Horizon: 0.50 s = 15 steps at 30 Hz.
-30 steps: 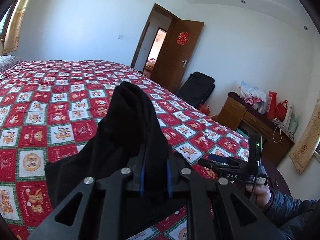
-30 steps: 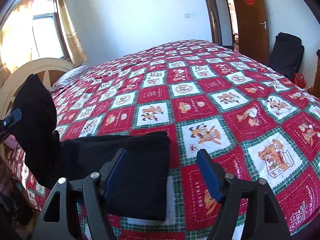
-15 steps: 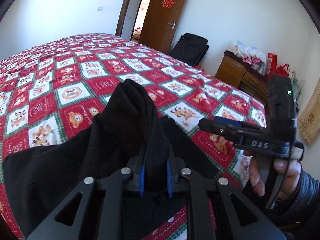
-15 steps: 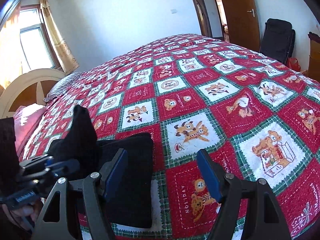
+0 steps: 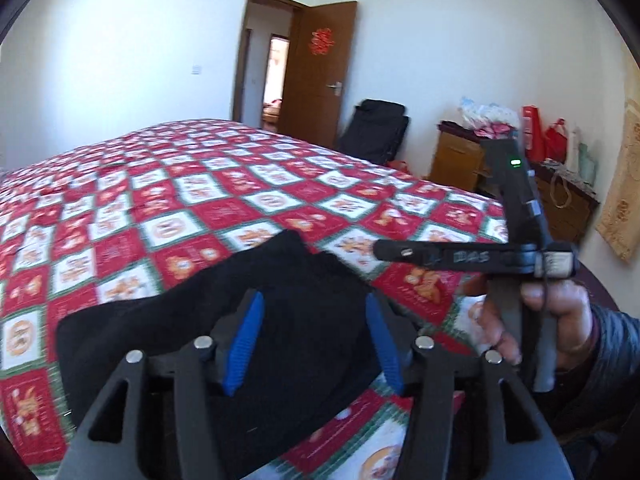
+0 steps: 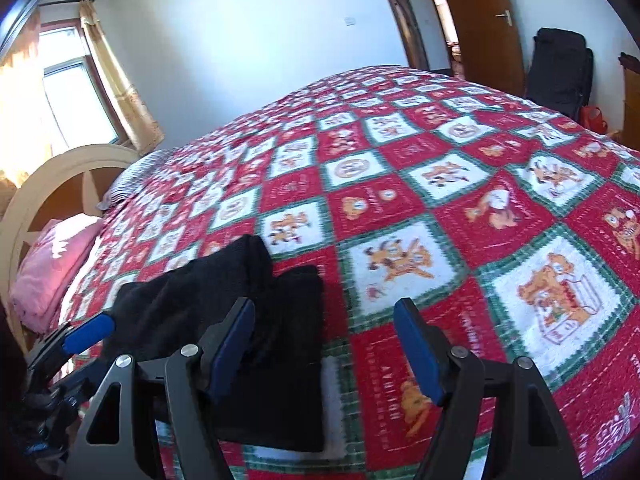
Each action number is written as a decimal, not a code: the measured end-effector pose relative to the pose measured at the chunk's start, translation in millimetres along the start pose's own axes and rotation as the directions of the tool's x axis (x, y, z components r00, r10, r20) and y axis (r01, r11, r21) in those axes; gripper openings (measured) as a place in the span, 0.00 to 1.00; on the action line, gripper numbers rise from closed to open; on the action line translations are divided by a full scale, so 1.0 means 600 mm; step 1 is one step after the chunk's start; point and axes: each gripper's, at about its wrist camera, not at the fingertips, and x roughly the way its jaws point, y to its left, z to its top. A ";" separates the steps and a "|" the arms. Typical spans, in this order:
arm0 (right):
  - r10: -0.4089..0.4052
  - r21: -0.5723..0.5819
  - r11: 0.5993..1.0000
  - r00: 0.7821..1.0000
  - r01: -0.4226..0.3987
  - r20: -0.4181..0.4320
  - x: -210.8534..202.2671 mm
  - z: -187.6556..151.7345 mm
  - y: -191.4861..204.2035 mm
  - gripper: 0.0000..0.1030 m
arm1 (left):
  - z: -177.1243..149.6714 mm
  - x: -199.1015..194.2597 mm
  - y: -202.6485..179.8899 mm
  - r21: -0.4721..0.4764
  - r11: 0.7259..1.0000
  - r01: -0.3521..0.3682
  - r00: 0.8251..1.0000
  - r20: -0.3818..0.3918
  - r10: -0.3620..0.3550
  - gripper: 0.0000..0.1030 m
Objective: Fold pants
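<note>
Bed [image 6: 440,184]: fills most of both views, under a red, white and green checked quilt with cartoon squares
Pants [image 6: 256,336]: black, at the near edge of the bed, lying in a compact stack of layers; one rounded fold humps up on top at the far left of the pile [image 5: 256,300]
Left gripper [image 5: 310,340]: low over the pants, jaws opening; cloth lies between the blue pads but they no longer press on it
Right gripper [image 6: 324,348]: jaws wide apart and empty, hovering over the right edge of the pile, one pad above cloth, the other above quilt
Progress: folding looks mostly done, the top layer just laid over
Left to do: likely flatten the hump, square the edges, perhaps one more fold
</note>
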 end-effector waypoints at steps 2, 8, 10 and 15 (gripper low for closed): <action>0.025 -0.033 0.999 1.000 -0.026 -0.009 0.003 -0.001 0.022 0.73 | -0.009 -0.014 0.029 -0.030 0.997 -0.074 0.997 0.019 0.075 0.66; 0.011 -0.072 0.997 0.994 -0.019 -0.111 0.054 -0.016 0.059 0.74 | -0.040 -0.025 0.120 -0.177 0.965 -0.193 0.980 0.023 0.200 0.74; 0.051 -0.067 0.996 0.986 -0.062 -0.157 0.067 -0.023 0.063 0.74 | -0.049 -0.021 0.134 -0.198 0.955 -0.223 0.973 0.012 0.230 0.80; 0.040 -0.126 0.990 0.987 -0.060 -0.155 0.057 -0.031 0.077 0.23 | -0.065 -0.005 0.154 -0.232 0.945 -0.232 0.972 -0.014 0.235 0.82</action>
